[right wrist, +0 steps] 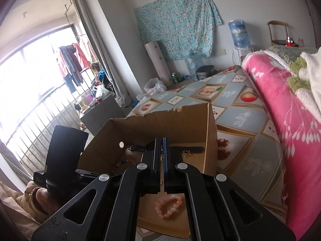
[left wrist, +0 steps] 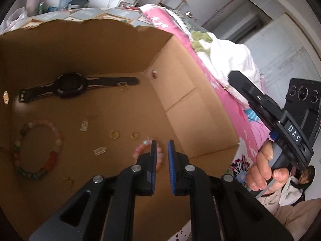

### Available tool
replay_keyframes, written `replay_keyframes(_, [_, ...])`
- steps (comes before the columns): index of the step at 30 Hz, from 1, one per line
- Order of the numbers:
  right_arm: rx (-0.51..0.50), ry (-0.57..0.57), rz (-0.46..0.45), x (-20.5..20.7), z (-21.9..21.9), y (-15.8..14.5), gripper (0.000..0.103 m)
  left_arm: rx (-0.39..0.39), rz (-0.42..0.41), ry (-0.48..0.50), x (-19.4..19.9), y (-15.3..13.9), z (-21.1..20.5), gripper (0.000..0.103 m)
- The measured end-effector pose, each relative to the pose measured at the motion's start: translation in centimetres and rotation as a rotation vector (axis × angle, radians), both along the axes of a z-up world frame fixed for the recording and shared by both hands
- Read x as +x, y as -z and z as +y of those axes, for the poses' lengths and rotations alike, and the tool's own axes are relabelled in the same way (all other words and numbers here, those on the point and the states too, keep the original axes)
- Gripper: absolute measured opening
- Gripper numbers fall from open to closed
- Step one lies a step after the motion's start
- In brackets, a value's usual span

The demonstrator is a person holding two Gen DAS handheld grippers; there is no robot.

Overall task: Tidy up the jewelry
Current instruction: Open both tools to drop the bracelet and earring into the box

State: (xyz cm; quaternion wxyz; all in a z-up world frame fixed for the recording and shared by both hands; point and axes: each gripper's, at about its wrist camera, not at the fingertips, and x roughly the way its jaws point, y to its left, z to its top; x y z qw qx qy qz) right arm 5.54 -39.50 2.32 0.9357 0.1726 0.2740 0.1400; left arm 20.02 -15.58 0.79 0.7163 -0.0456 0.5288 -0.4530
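A cardboard box (left wrist: 186, 92) lies open on the bed and holds jewelry. In the left wrist view I see a black watch (left wrist: 70, 85), a multicolour bead bracelet (left wrist: 36, 146), two gold rings (left wrist: 115, 134), small clear clips (left wrist: 99, 151) and a pink bead bracelet (left wrist: 143, 149). My left gripper (left wrist: 162, 146) is open above the pink bracelet and holds nothing. My right gripper (right wrist: 162, 146) hovers over the box (right wrist: 208, 136), jaws nearly closed on a small dangling chain piece (right wrist: 161, 151). The pink bracelet also shows below it (right wrist: 169, 203).
A pink floral blanket (right wrist: 280, 104) lies to the right of the box on a patterned bedsheet (right wrist: 236, 108). The box's far wall has a torn top edge (right wrist: 176, 110). The right-hand gripper body (left wrist: 280, 120) is beside the box.
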Motion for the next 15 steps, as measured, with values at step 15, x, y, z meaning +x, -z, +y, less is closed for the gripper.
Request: replay_keyframes(15, [-0.14,-0.013,0.166,5.6,1.5,0.9,0.008,-0.012,-0.159,-0.118,-1.6,-2.8,6.2,0.023])
